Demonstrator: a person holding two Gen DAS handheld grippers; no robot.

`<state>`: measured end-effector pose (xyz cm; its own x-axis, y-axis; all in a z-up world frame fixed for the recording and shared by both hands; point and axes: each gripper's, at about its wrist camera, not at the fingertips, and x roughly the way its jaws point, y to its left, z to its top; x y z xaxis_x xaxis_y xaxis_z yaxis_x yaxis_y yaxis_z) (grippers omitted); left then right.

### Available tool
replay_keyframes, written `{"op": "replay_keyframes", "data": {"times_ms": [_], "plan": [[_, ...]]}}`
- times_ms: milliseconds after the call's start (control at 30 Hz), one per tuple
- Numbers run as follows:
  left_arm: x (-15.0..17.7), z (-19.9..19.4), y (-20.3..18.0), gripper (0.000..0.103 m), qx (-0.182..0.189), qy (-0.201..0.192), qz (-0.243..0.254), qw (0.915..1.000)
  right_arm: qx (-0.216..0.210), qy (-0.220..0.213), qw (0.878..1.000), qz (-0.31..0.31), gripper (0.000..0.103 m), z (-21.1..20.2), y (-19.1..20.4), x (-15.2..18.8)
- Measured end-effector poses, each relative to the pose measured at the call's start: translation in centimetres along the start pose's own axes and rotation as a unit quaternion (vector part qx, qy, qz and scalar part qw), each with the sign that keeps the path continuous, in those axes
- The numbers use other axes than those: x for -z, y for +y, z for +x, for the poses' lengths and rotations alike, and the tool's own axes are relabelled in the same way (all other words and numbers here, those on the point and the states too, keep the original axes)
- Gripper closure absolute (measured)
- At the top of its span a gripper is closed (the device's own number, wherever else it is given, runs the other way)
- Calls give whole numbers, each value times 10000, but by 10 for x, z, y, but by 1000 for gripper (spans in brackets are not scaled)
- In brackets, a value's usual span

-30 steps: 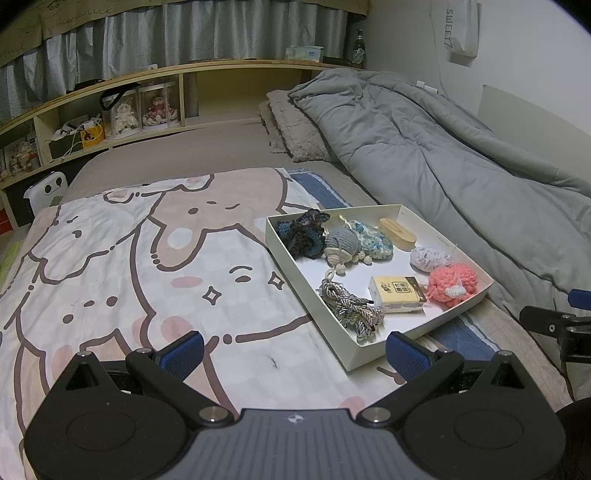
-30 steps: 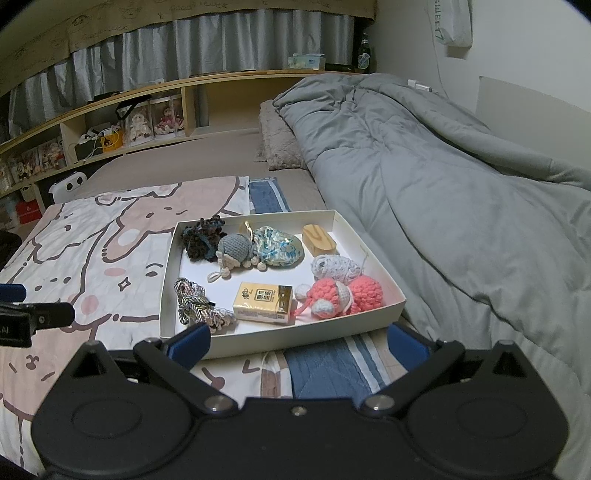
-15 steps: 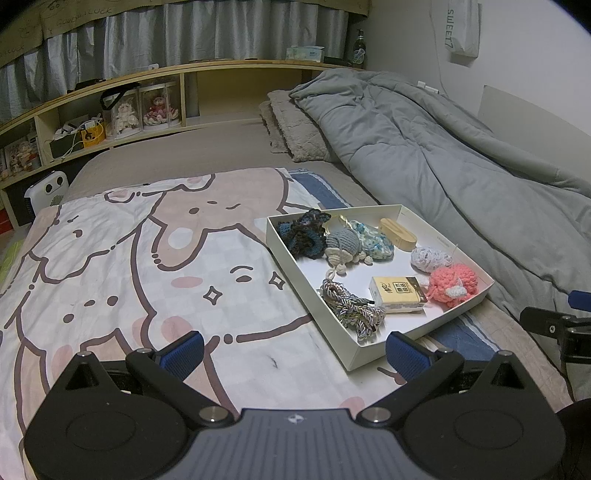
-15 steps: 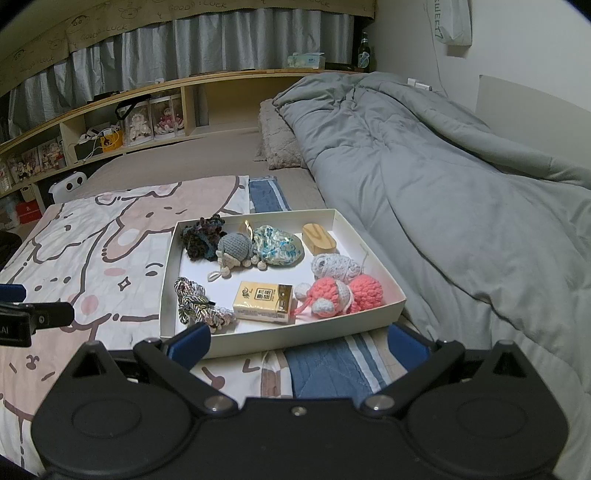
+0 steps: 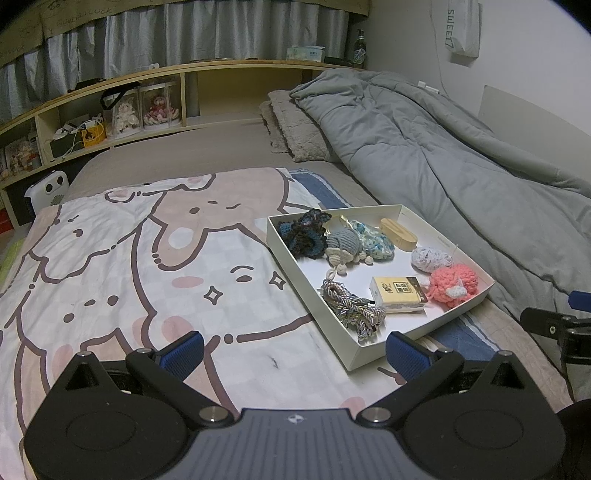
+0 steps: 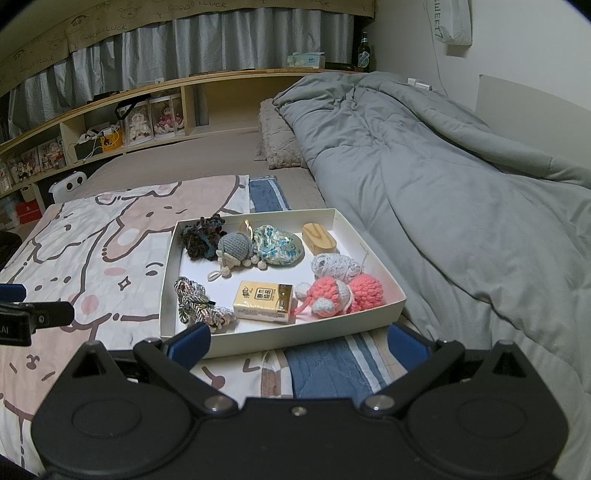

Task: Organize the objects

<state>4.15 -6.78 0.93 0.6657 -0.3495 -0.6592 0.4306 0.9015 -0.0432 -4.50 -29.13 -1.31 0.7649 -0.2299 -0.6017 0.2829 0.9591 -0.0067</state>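
**Both grippers idle over a filled tray; no change across the last second**

Left gripper (image 5: 291, 349): fingers spread wide, nothing between the blue pads. Right gripper (image 6: 299, 341): likewise spread and empty. Against the pictures from a second and half a second ago, neither gripper has shifted and no object has moved (framing is identical in both views). For the task, that means a standstill: the scene fits either a tray about to be emptied and sorted or a tray just filled, and the pictures do not settle which.

Just beyond the right gripper's fingertips lies the white tray (image 6: 369, 236), resting on the cartoon blanket (image 5: 110, 258); from the left gripper it sits ahead and to the right of the right-hand pad. All the small objects lie inside it:
- nearest the fingers, a braided cord (image 6: 195, 301), a yellow box (image 6: 264, 301) and a pink crochet toy (image 6: 343, 293);
- farther out, a white yarn ball (image 6: 334, 266), a grey crochet piece (image 6: 236, 247), a dark crochet piece (image 6: 203, 236), a floral pouch (image 6: 279, 245) and a wooden block (image 6: 318, 238).

Beyond the tray and rightward, a grey duvet (image 6: 443, 177).

Writing: the yellow box bears printed characters, too small to read. The curtain valance (image 6: 184, 18) reads "GOOD LUCK". A hanging bag (image 5: 460, 26) on the wall reads "SWEET".
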Motion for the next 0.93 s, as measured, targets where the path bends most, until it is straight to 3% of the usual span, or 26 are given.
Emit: {"op": "replay_keyframes", "data": {"times_ms": [933], "plan": [[2, 2, -4, 0, 7, 27, -41, 10000, -27, 13, 10000, 23, 0, 1, 1, 3]]}}
